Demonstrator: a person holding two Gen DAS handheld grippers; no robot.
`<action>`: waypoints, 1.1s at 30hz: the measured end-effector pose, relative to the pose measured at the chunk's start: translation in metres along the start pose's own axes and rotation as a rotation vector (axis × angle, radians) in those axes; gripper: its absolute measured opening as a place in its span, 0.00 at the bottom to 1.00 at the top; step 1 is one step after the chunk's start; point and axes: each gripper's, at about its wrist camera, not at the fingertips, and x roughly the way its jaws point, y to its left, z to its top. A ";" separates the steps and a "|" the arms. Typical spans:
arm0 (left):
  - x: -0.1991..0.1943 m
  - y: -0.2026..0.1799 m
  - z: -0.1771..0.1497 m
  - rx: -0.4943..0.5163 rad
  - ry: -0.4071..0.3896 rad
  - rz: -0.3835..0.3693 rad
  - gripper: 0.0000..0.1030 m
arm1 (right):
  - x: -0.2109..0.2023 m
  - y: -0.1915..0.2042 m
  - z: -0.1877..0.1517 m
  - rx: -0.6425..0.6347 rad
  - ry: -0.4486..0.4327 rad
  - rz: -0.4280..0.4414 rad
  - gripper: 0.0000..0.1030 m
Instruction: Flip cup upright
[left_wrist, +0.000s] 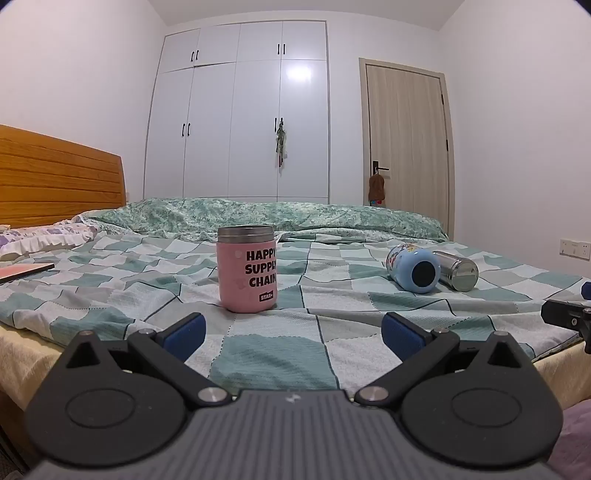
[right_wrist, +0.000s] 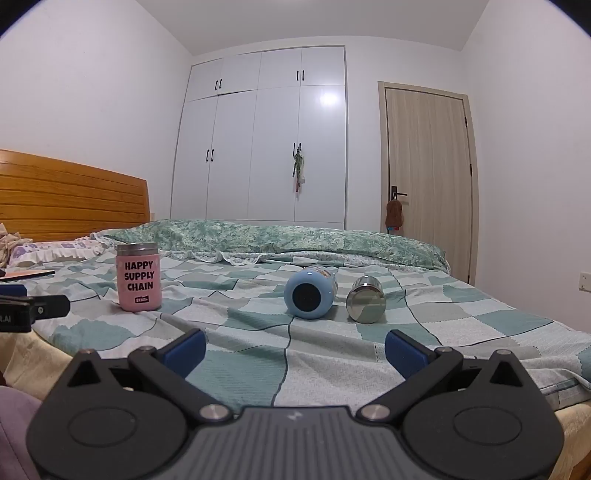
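Note:
A pink cup (left_wrist: 246, 269) lettered "HAPPY SUPPLY CHAIN" stands upright on the checked bedspread; it also shows in the right wrist view (right_wrist: 139, 277). A light blue cup (left_wrist: 413, 268) lies on its side, base toward me, also in the right wrist view (right_wrist: 310, 292). A steel cup (left_wrist: 456, 275) lies on its side beside it, also in the right wrist view (right_wrist: 366, 300). My left gripper (left_wrist: 293, 332) is open and empty, short of the pink cup. My right gripper (right_wrist: 295, 350) is open and empty, short of the two lying cups.
The checked bedspread (left_wrist: 314, 332) covers the bed. A green quilt (left_wrist: 258, 214) lies along the far side. A wooden headboard (left_wrist: 55, 177) and pillows are at the left, with a flat book (left_wrist: 22, 273). A wardrobe and a door stand behind.

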 end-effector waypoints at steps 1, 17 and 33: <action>0.000 0.000 0.000 0.000 0.000 0.000 1.00 | 0.000 0.000 0.000 -0.001 0.001 0.000 1.00; 0.000 0.000 0.000 -0.001 0.002 0.000 1.00 | -0.001 0.001 0.001 0.004 0.008 0.001 1.00; 0.000 0.000 0.000 -0.002 0.002 0.000 1.00 | -0.001 0.002 0.001 0.005 0.010 0.001 1.00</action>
